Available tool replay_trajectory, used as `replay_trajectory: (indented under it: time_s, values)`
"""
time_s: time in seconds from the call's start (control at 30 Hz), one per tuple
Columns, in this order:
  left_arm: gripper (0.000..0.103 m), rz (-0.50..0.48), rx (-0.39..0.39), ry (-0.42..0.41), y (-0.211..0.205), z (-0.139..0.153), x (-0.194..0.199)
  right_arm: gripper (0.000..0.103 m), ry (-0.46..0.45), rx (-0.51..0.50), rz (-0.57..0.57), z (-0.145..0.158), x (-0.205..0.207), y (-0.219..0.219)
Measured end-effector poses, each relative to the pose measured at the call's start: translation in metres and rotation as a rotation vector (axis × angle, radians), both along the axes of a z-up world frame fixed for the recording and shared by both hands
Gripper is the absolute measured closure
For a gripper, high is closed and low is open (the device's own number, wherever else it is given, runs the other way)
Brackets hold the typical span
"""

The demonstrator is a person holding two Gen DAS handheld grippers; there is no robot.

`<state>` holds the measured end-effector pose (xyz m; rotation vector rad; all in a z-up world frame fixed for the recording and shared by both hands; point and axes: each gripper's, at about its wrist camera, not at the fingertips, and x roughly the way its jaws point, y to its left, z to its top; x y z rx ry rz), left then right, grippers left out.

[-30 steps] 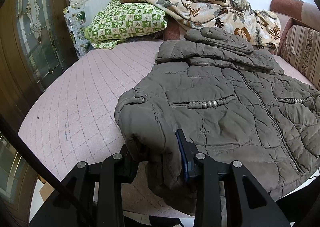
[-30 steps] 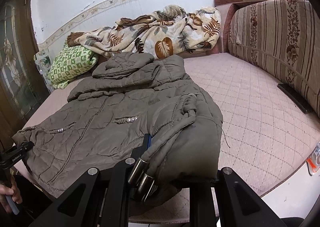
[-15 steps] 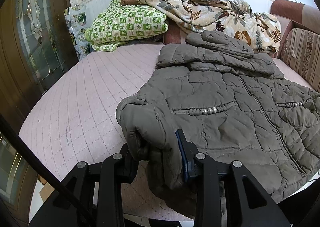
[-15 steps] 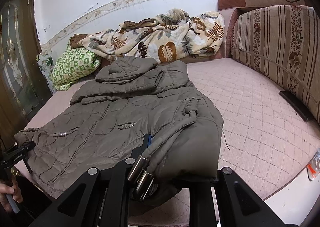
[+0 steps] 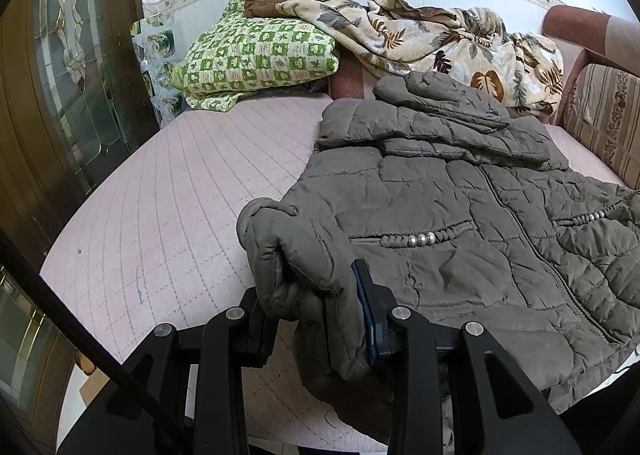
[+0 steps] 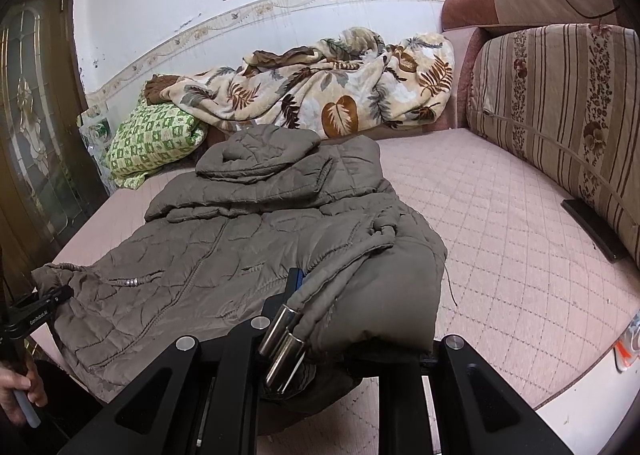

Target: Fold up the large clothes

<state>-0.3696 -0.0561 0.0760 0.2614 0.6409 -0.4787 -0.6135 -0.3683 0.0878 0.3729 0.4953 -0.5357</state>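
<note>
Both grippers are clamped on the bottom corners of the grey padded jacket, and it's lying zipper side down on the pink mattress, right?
Not quite. The left gripper and right gripper are each shut on a bottom corner of the grey padded jacket, but it lies zipper side up on the pink mattress. The left wrist view shows the zipper and beaded pockets facing up.

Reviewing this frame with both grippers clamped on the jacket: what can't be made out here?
- Left gripper pad contact: left wrist view, bunched jacket fabric covers it.
- Right gripper right finger: right wrist view, hidden under the folded hem.
- Jacket's near hem: both views, cut off behind the gripper bodies.
- Dark flat object by the striped cushion: too small to identify.
</note>
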Motion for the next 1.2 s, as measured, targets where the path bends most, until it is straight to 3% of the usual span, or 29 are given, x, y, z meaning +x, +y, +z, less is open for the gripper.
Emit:
replay_trajectory:
  time_s: [0.87, 1.2]
  values:
    - [0.070, 0.036, -0.012, -0.042, -0.007, 0.027, 0.015, 0.085, -0.034, -0.015, 0.005, 0.024, 0.013, -0.011]
    - [0.070, 0.049, -0.043, -0.088, -0.010, 0.053, 0.029, 0.085, -0.068, -0.007, 0.013, 0.043, 0.018, -0.025]
